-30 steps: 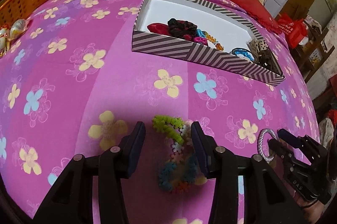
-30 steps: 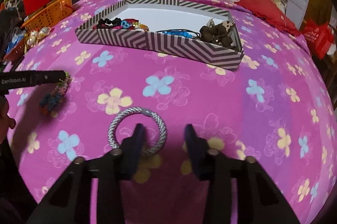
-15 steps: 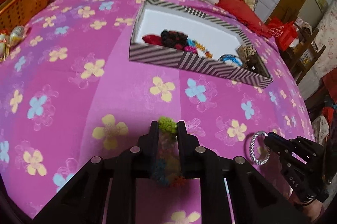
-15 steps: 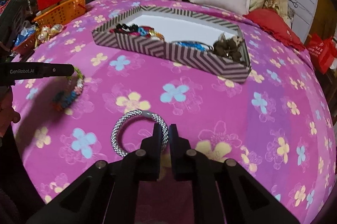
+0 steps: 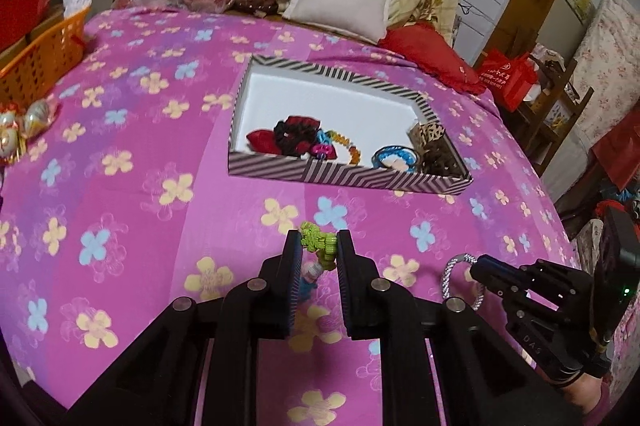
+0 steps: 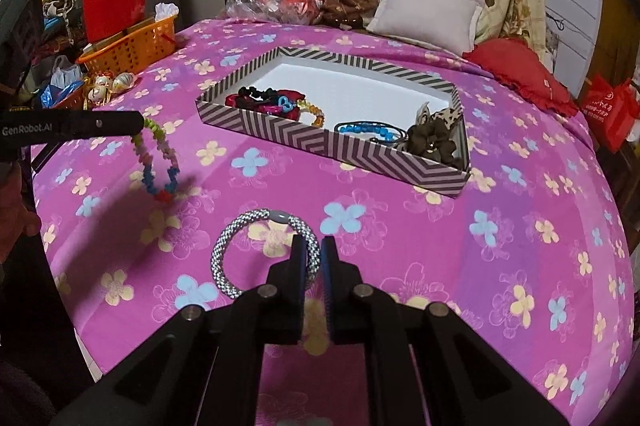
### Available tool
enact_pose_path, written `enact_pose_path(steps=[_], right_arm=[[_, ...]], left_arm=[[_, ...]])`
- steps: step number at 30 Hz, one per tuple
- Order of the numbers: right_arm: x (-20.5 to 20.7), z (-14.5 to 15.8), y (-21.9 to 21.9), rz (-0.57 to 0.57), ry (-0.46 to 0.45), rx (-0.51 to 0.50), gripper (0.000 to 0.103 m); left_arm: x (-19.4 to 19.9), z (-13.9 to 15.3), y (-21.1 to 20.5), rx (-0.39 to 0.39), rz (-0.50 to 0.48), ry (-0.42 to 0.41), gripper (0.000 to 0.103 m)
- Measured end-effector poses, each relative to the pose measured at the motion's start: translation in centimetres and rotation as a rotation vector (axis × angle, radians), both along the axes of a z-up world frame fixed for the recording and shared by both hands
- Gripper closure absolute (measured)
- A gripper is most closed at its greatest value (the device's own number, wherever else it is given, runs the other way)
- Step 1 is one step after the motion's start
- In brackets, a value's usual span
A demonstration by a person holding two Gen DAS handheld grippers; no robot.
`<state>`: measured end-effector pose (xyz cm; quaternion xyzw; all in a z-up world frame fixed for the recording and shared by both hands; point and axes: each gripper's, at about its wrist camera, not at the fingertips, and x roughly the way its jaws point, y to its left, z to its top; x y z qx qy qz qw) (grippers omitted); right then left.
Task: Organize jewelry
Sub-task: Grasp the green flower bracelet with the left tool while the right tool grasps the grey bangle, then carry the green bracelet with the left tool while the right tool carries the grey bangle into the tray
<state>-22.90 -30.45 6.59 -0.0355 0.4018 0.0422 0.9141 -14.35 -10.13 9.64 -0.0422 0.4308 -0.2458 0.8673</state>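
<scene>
My left gripper (image 5: 318, 246) is shut on a multicoloured beaded bracelet (image 5: 320, 246), whose green end sticks up between the pads. In the right wrist view that bracelet (image 6: 158, 161) hangs as a loop above the bedspread. My right gripper (image 6: 312, 250) is shut on a grey-and-white woven bangle (image 6: 248, 250), lifted off the cloth; it also shows at the right of the left wrist view as a bangle (image 5: 452, 276) held edge-on. A striped box (image 5: 400, 181) lies beyond both grippers with hair ties and bracelets along its near side.
A pink flowered bedspread (image 6: 500, 226) covers the bed. An orange basket (image 6: 132, 45) and wrapped ornaments (image 6: 108, 85) sit at the far left. A white pillow (image 6: 428, 9), a red cushion (image 6: 520, 69) and a floral quilt lie behind the box.
Both grippers closed, the left on the beaded bracelet, the right on the woven bangle. Both have since risen, lifting the pieces off the bedspread.
</scene>
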Motion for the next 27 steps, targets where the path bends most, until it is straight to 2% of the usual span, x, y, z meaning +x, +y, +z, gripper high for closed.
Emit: enact_pose_path(steps=[27], right_arm=[[2.0, 0.6, -1.1, -0.018, -0.003, -0.009, 0.096]], left_arm=[[1.3, 2.5, -3.7, 0.082, -0.043, -0.091, 0.103]])
